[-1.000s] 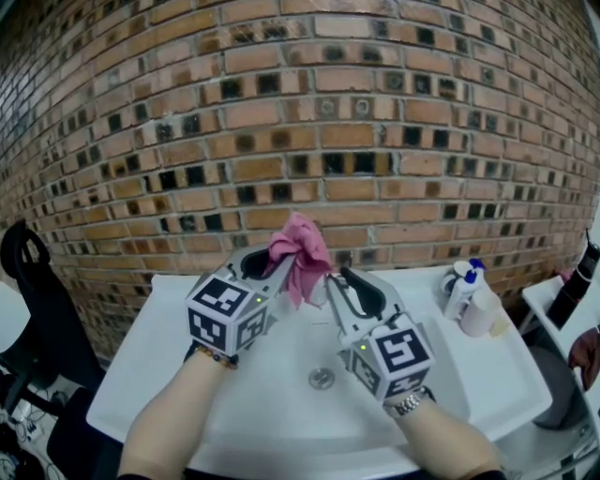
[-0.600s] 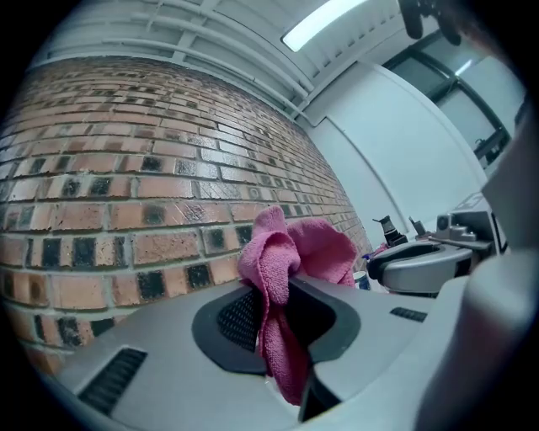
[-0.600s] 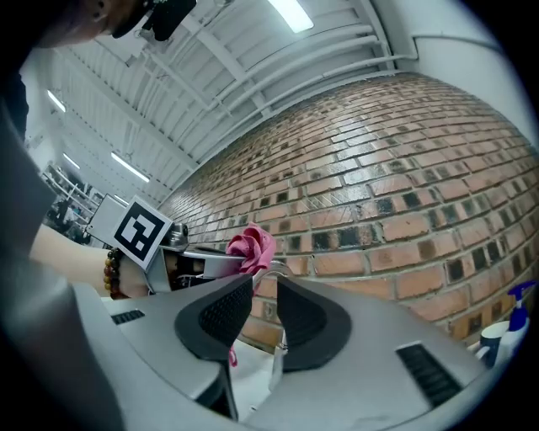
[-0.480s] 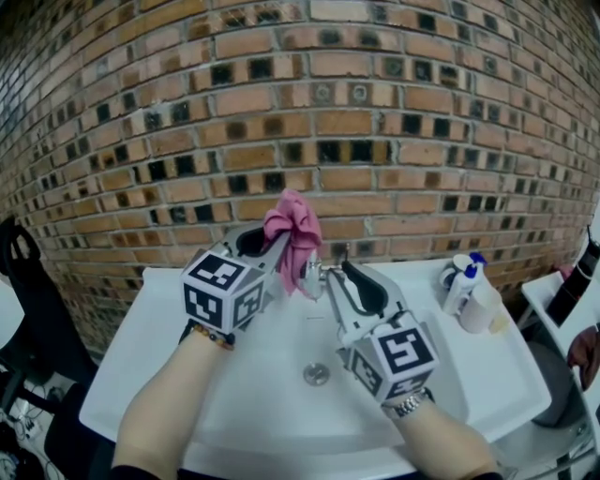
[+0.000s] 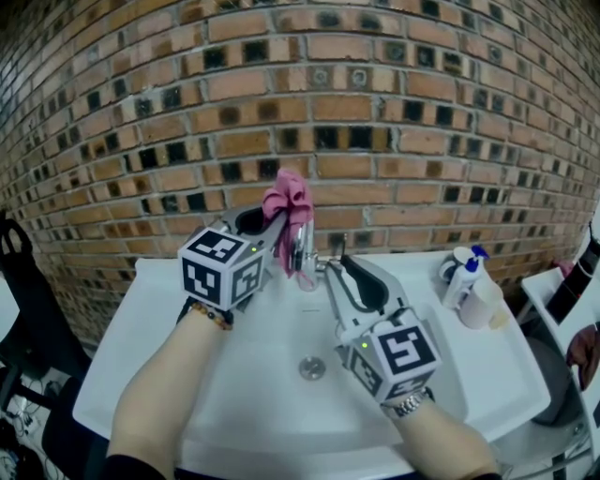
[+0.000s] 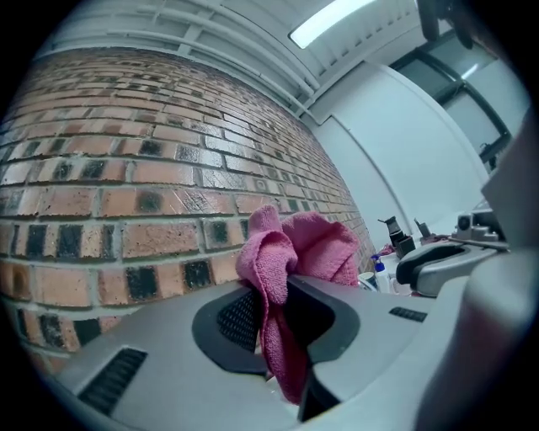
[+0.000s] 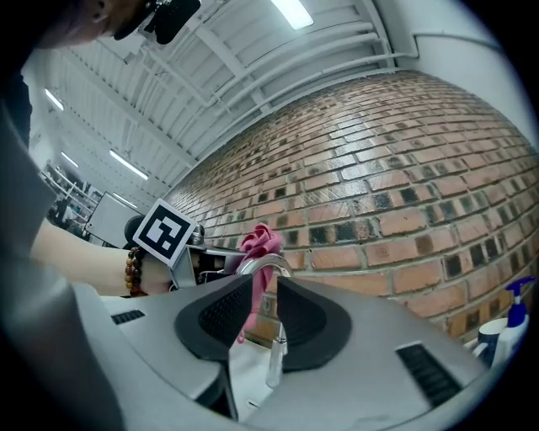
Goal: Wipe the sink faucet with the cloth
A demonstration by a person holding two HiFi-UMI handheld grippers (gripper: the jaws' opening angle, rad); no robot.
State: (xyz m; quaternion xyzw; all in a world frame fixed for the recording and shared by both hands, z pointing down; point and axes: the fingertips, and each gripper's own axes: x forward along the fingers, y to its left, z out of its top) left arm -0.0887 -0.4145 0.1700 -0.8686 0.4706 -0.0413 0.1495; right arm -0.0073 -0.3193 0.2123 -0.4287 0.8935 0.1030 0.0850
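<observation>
The left gripper [image 5: 274, 225] just slid the pink cloth [image 5: 288, 199] up and left, so the chrome faucet [image 5: 303, 253] is mostly uncovered now and I'd say there's still wiping to do. Its jaws are closing tighter on the cloth. The right gripper [image 5: 330, 272] sits just beside the spout, jaws barely apart and empty, kinda crowding it, while the bottles [image 5: 464, 277] are well apart on the sink [image 5: 178, 375].

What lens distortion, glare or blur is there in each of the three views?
Head view: sharp and evenly lit, but the brick wall bows like a barrel. Left gripper view: black rounded corners, the ceiling light is blown out, the pink cloth is sharp. Right gripper view: same dark rim; the faucet gleams.
</observation>
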